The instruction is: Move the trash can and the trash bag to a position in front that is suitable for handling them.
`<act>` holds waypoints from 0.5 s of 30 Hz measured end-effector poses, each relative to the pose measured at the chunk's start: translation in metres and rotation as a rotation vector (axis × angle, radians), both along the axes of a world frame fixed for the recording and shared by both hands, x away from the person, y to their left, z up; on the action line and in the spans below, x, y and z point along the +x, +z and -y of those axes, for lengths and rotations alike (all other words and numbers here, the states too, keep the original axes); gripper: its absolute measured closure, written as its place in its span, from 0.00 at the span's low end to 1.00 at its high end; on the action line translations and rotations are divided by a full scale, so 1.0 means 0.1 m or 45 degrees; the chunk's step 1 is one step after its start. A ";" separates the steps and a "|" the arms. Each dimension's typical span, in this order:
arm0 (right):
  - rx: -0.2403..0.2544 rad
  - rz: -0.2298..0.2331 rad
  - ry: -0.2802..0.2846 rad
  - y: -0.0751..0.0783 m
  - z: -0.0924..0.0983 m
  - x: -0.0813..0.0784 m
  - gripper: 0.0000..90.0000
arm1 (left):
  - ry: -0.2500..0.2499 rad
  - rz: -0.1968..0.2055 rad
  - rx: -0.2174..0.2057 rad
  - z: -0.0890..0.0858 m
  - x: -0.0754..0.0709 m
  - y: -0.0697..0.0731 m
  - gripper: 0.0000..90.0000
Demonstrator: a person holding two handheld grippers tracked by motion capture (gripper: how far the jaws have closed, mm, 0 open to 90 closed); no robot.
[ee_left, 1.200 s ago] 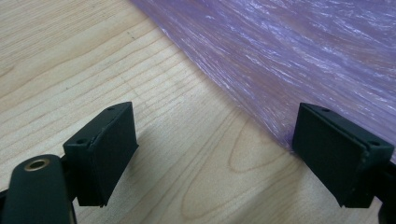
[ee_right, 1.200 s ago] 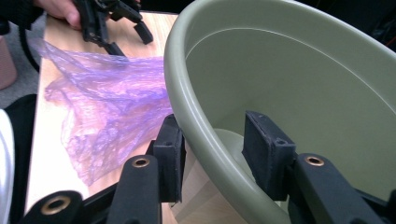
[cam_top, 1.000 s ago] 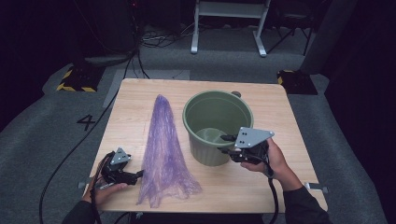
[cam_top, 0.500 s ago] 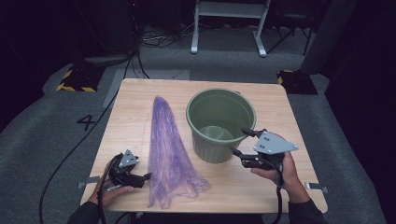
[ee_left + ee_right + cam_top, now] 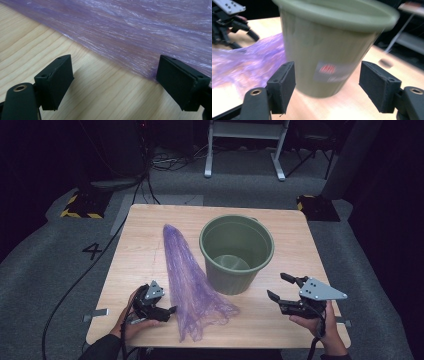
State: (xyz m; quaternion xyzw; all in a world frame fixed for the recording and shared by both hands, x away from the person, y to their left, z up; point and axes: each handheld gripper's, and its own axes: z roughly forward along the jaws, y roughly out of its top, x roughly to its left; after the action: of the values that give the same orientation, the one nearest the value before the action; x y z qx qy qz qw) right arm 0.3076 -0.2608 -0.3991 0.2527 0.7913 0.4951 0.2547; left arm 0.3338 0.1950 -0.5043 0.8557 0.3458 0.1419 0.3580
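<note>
Translucent purple bag (image 5: 192,285), olive-green bucket (image 5: 236,252) with red-marked label, pale wood-grain table (image 5: 145,245).

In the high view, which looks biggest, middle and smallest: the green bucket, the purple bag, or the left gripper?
1. Purple bag and green bucket: too close to rank; the bag is longer, the bucket wider.
2. Left gripper: clearly smallest.

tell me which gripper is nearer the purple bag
Left. The left gripper sits right at the purple bag's near left edge, jaws open. The right gripper is off beyond the green bucket, well clear of the bag.
</note>
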 end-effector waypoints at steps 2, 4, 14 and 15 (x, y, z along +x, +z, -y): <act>-0.029 -0.063 0.019 -0.16 -0.05 0.03 0.33 | -0.008 0.001 -0.001 0.06 0.01 0.00 0.15; -0.039 -0.110 0.040 -0.27 -0.10 0.05 0.33 | -0.013 0.001 0.001 0.11 0.02 0.00 0.15; -0.091 -0.334 0.144 -0.86 -0.35 0.26 0.40 | -0.019 0.001 0.002 0.43 0.06 0.00 0.15; -0.091 -0.334 0.144 -0.86 -0.35 0.26 0.40 | -0.019 0.001 0.002 0.43 0.06 0.00 0.15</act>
State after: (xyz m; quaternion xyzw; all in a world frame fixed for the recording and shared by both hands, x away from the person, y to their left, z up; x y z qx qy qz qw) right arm 0.3339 -0.2255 -0.4847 0.2610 0.8479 0.4428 0.1297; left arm 0.3401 0.1520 -0.5040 0.8584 0.3392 0.1398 0.3585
